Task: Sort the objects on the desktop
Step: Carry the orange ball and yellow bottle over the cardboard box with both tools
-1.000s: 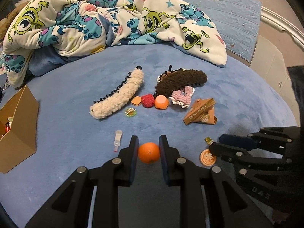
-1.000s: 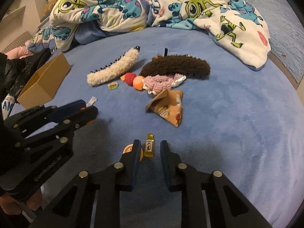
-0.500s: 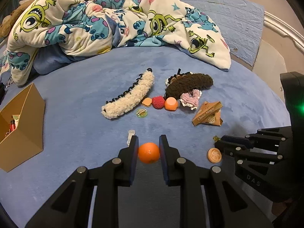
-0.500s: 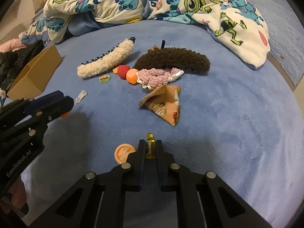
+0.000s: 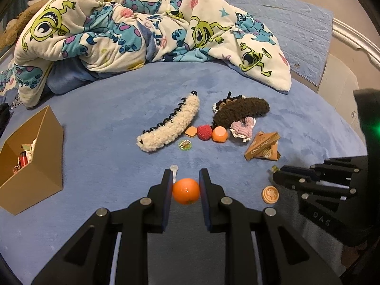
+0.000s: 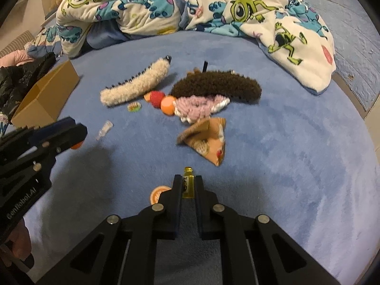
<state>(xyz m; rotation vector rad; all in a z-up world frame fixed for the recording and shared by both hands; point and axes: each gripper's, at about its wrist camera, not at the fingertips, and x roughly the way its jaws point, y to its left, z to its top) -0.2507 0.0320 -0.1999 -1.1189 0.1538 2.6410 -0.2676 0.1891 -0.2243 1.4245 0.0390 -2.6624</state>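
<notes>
My left gripper [image 5: 185,181] is shut on a small orange ball [image 5: 185,191], held just above the blue bedcover. My right gripper [image 6: 188,182] is shut on a tiny yellow bottle [image 6: 188,182], whose neck sticks out past the fingertips. In the left wrist view the right gripper [image 5: 276,175] comes in from the right edge. An orange round biscuit piece [image 5: 269,194] lies beside it. Further back lie a cream fuzzy hair claw [image 5: 169,126], a brown fuzzy hair claw [image 5: 241,112], a red berry [image 5: 204,132] and a brown snack packet [image 5: 262,146].
An open cardboard box [image 5: 33,156] with small items inside stands at the left. A monster-print blanket [image 5: 142,23] is heaped at the back. A small clear vial [image 6: 104,130], a green sweet [image 6: 134,106] and a pink crocheted piece [image 6: 197,105] lie on the cover.
My right gripper closed on the yellow bottle and lifted slightly off the cover. The left gripper kept its hold on the orange ball and rose a little.
</notes>
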